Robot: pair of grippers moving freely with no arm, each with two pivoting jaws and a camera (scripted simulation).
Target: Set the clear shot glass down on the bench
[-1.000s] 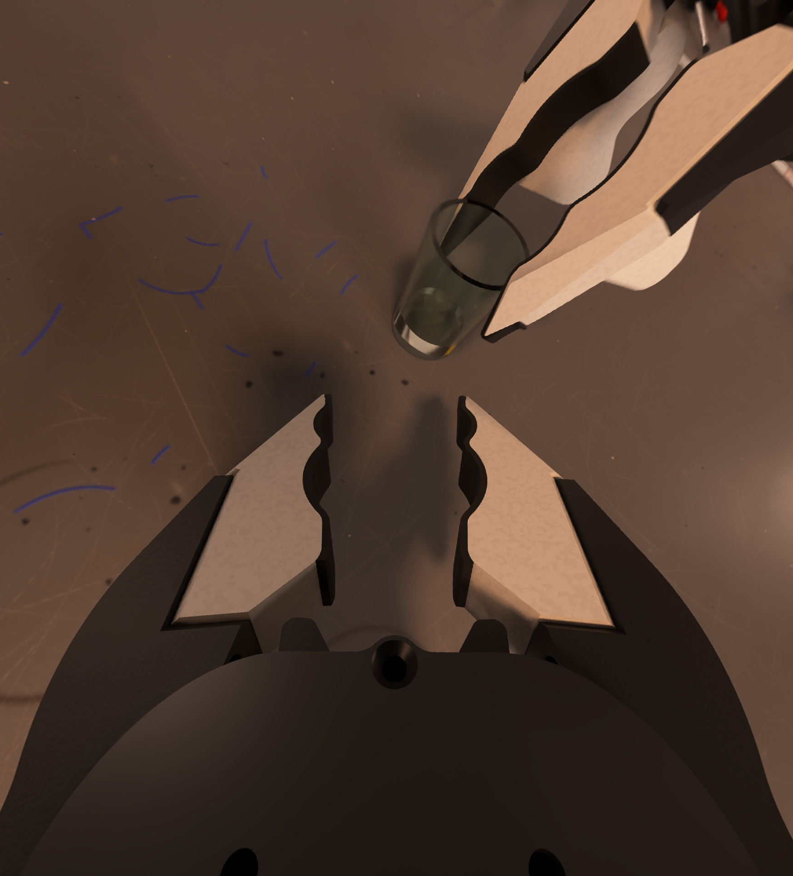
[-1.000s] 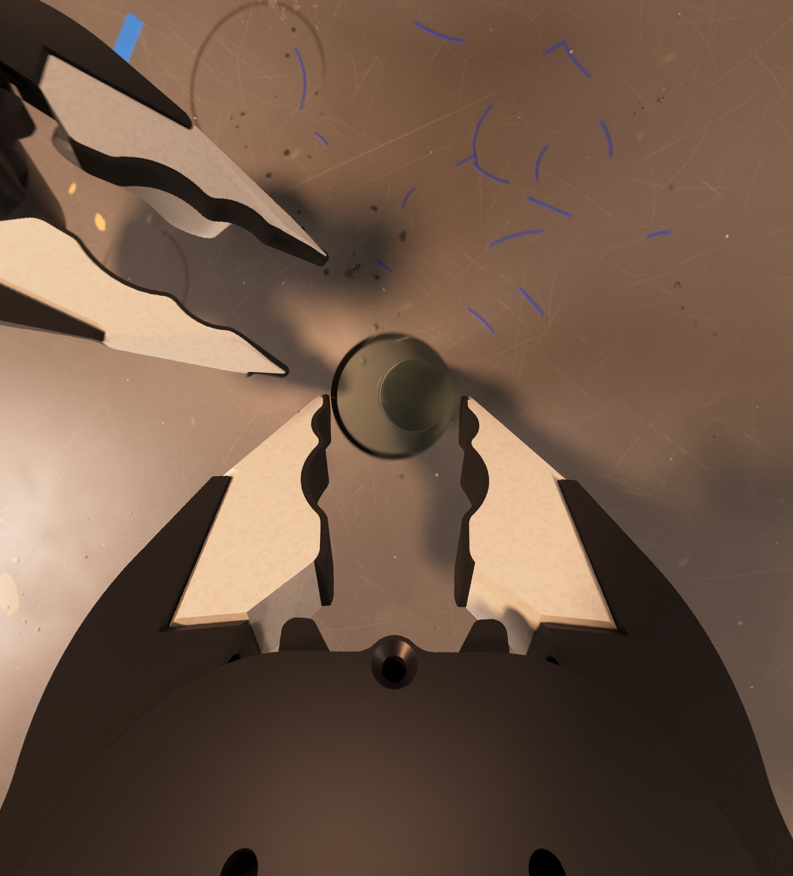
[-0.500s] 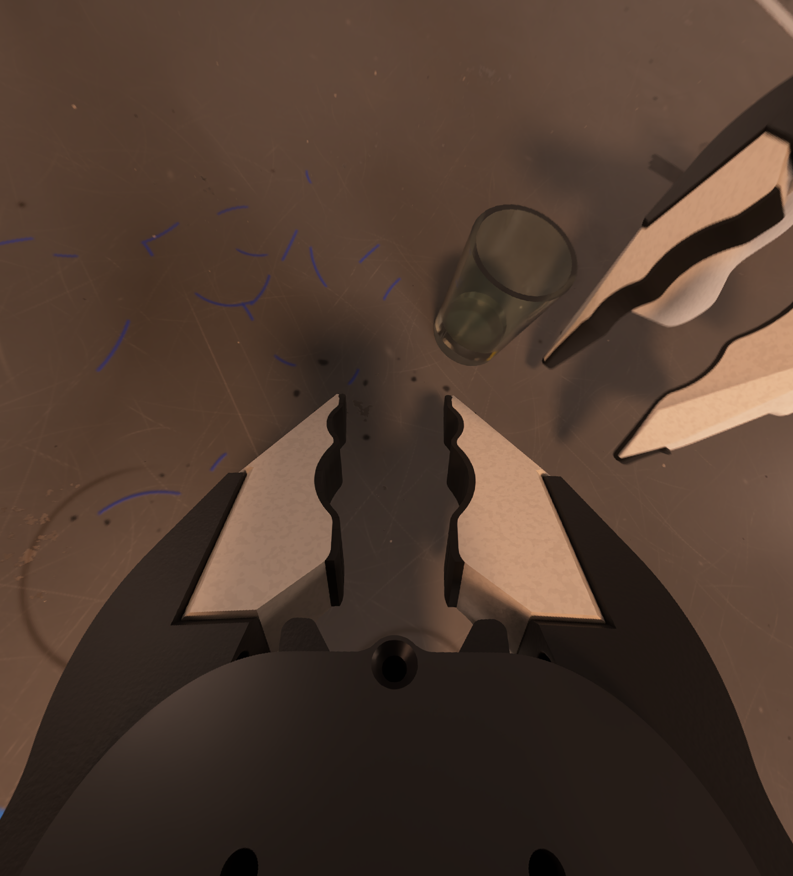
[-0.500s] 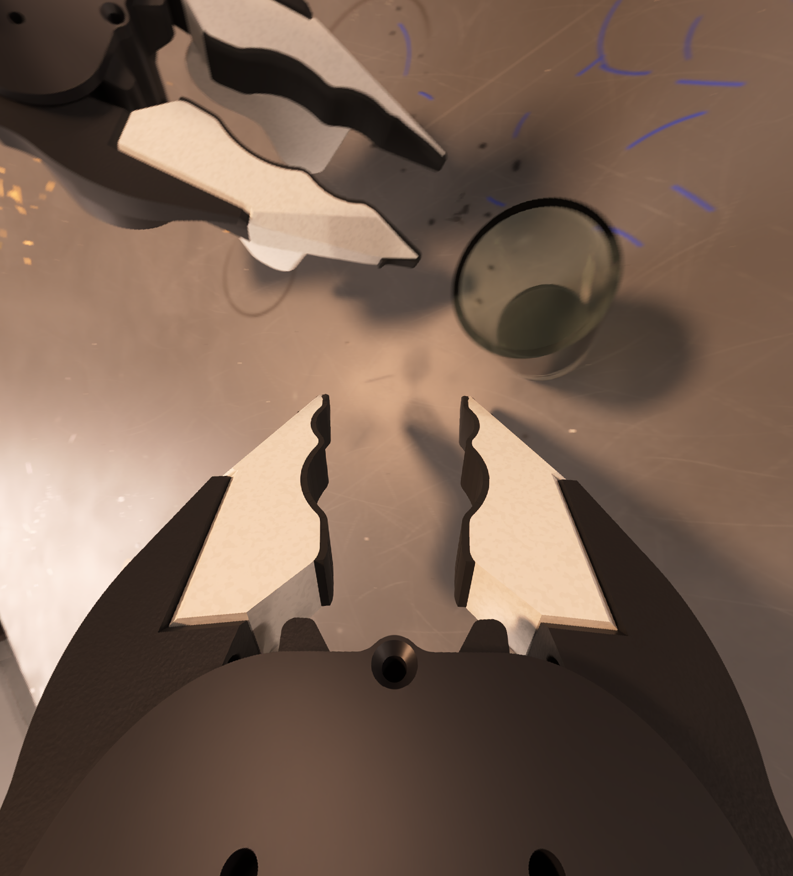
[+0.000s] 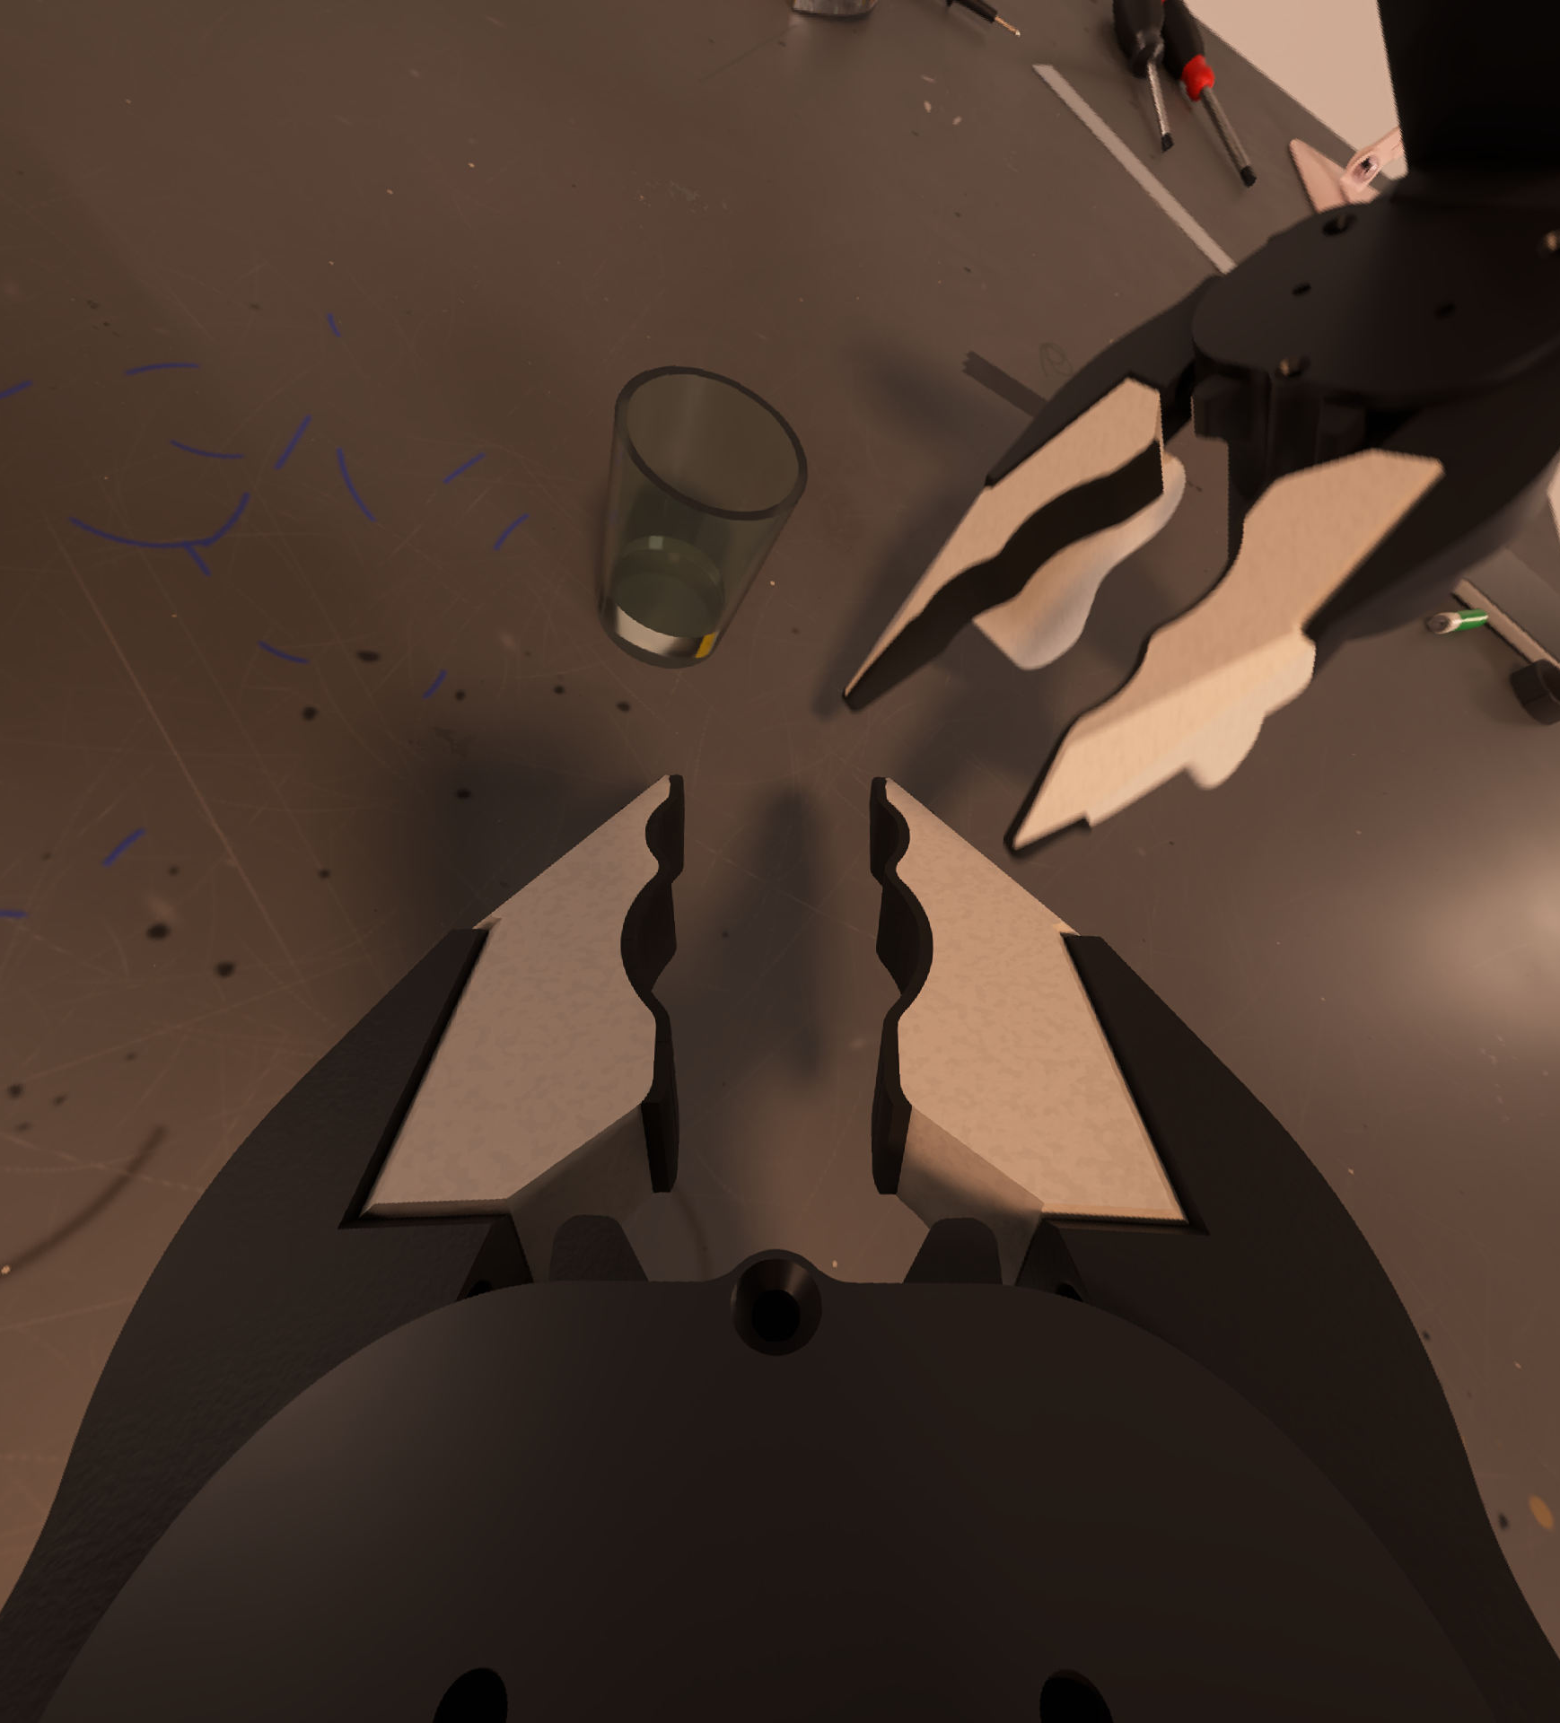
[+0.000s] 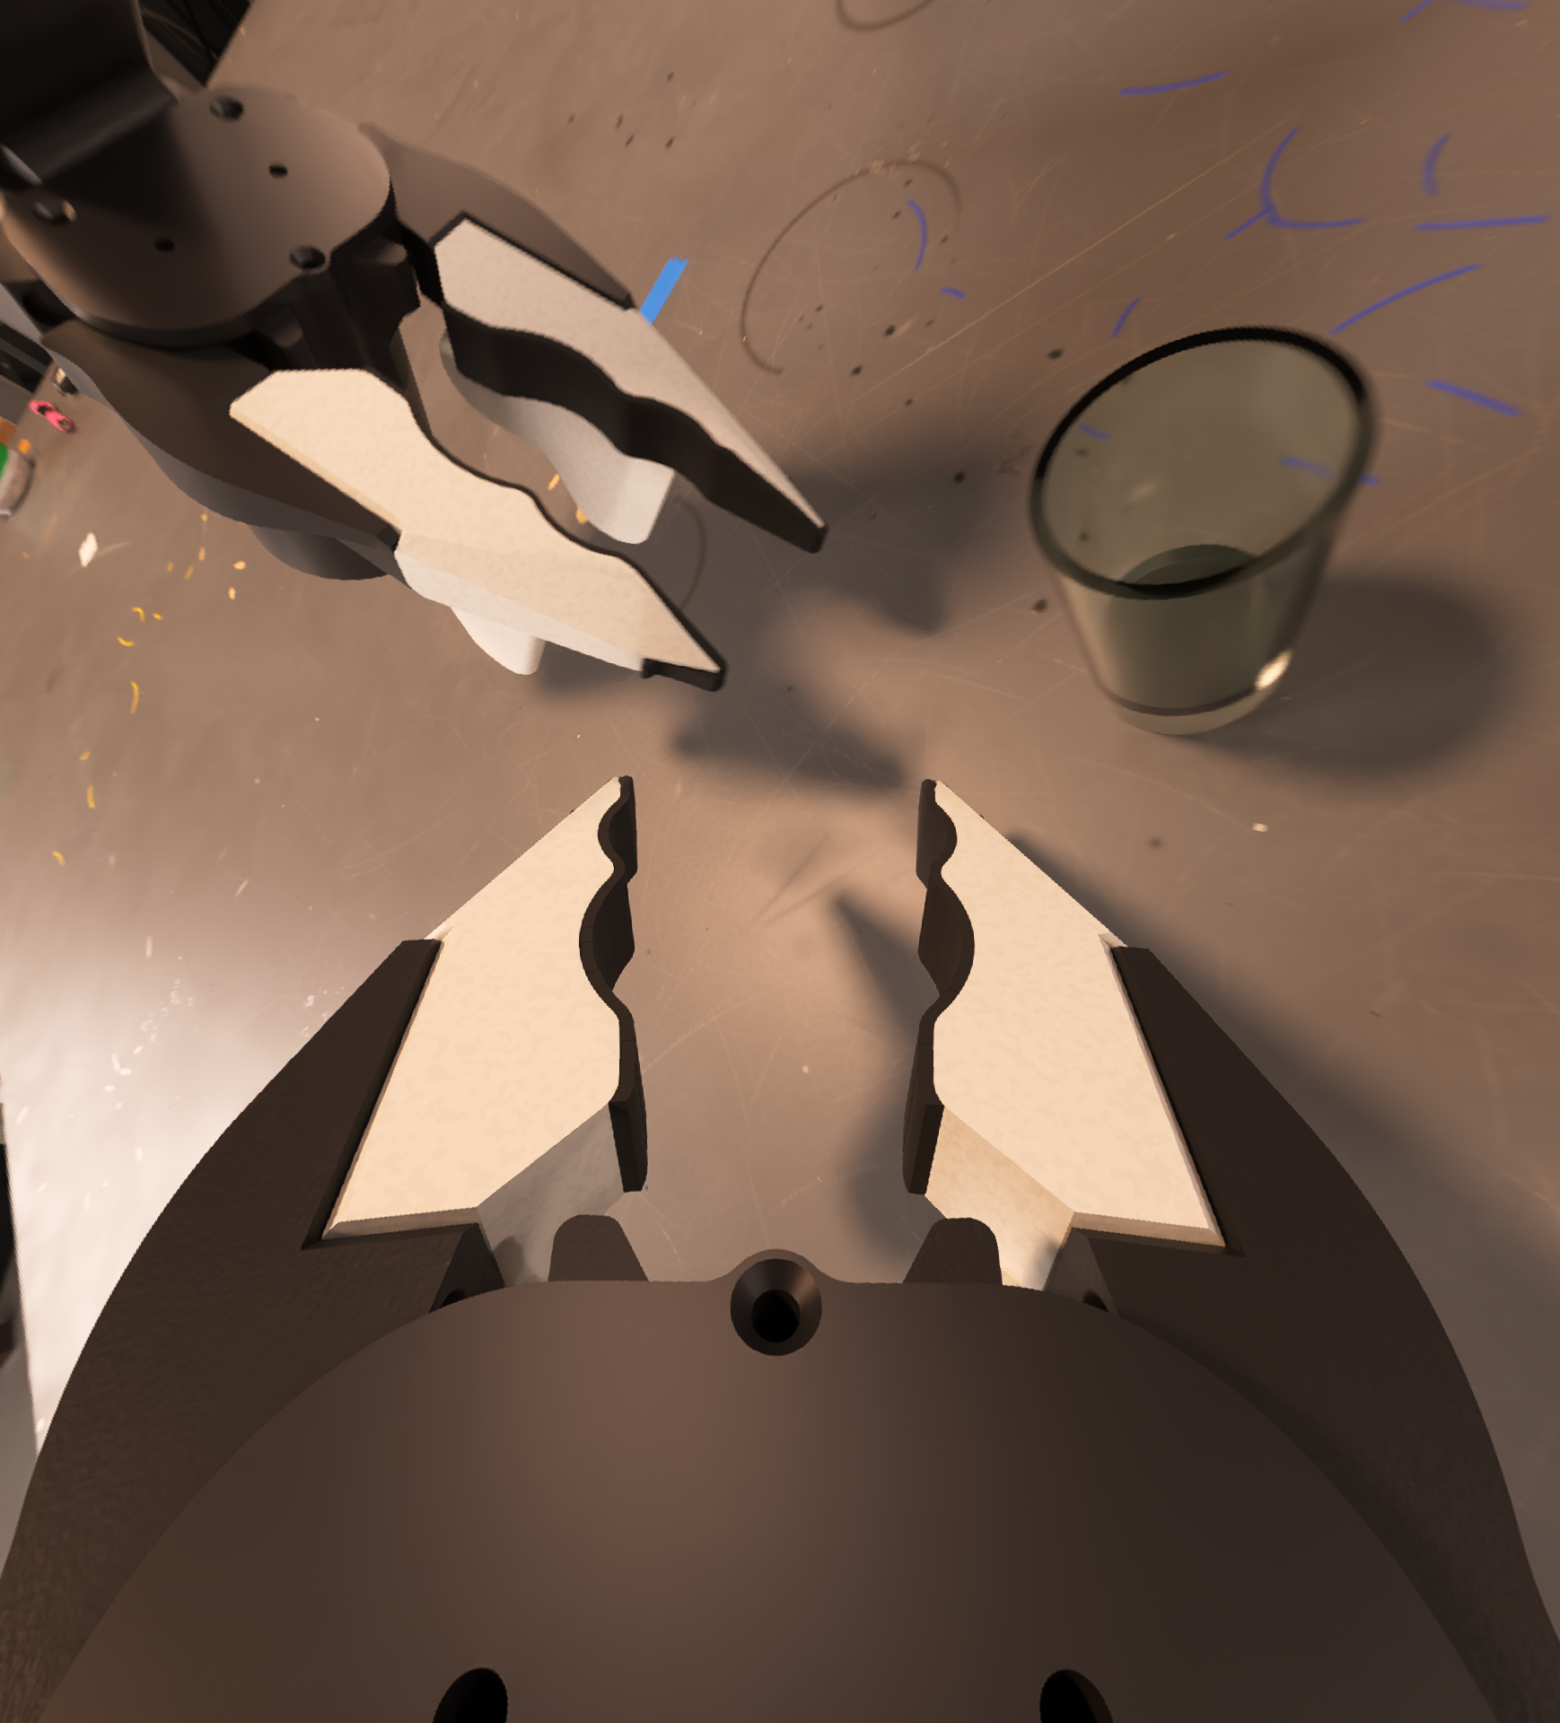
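A clear shot glass (image 5: 700, 522) stands upright on the scuffed brown table (image 5: 385, 186), mouth up and free of both tools. The left hand-held gripper (image 5: 774, 792) hovers just short of it, its pale fingers (image 5: 552, 1007) parted with nothing between them. The right hand-held gripper (image 6: 774, 792) is likewise released and empty; in its own view the glass (image 6: 1196, 531) sits ahead and off to the right, casting a soft shadow on the table (image 6: 1131, 932), while the left hand-held gripper (image 6: 762, 606) shows at upper left, tips apart. Seen from the left wrist, the right hand-held gripper (image 5: 935, 774) angles down beside the glass, near it but not touching. Blue pen strokes (image 5: 170, 531) and dark specks mark the surface left of the glass (a faint ring stain shows as well). Two screwdrivers (image 5: 1196, 93) lie at the far edge, well apart from the glass.
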